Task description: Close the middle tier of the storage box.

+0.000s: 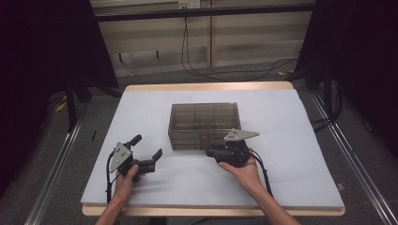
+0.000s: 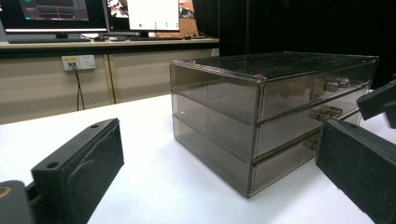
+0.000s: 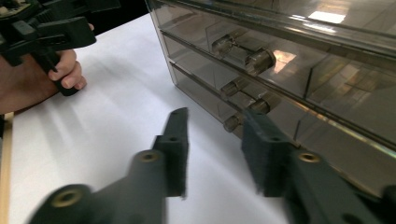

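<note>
Where tools (image 1: pixel 146 151) gape: three drawers (image 2: pixel 285 119).

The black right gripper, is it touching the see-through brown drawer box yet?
Cannot tell. In the right gripper view the right gripper is open, with the bottom knob of the smoky plastic drawer box near its jaws, but any gap is unclear.

left black two-jaw claw (image 1: pixel 149 146): jaws spread wide, empty, pointing forward and right, gripped by the person's left hand (image 1: pixel 125 180) | right black two-jaw claw (image 3: pixel 212 140) with grey three-cornered top plate: jaws parted, empty, cradled from below in the right hand (image 1: pixel 245 171) | forearms enter from the near edge
</note>
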Demonstrator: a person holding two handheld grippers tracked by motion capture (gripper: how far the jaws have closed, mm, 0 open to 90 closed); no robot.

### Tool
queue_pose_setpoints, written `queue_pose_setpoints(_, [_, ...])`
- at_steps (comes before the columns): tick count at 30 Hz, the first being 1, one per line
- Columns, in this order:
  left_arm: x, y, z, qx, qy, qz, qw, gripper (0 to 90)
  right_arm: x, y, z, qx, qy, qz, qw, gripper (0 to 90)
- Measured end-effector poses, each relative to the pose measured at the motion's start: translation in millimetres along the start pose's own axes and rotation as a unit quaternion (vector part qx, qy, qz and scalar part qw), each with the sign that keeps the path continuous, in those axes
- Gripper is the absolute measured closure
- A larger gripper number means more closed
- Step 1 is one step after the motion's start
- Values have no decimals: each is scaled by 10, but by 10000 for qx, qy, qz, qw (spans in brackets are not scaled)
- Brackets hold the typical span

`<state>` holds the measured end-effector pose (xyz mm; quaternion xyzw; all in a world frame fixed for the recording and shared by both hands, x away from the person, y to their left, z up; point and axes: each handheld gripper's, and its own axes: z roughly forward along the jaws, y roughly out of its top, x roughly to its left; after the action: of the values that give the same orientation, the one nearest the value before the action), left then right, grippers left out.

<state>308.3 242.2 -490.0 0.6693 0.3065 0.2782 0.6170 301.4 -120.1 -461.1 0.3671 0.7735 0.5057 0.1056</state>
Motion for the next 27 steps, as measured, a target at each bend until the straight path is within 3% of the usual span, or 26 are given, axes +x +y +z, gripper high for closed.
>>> queue_pose_setpoints(11, [0, 1, 4, -5, -34, 12, 10000, 10, 1, -50, -262, -76, -125, -18, 9999, 363])
queue_pose_setpoints(16, [0, 1, 3, -4, -34, 14, 10000, 10, -25, -83, -385, 4, -200, 63, 9998, 332])
queue_pose_setpoints(27, [2, 1, -2, 16, 18, 20, 10000, 10, -126, -182, -739, -100, -483, 266, 9984, 230])
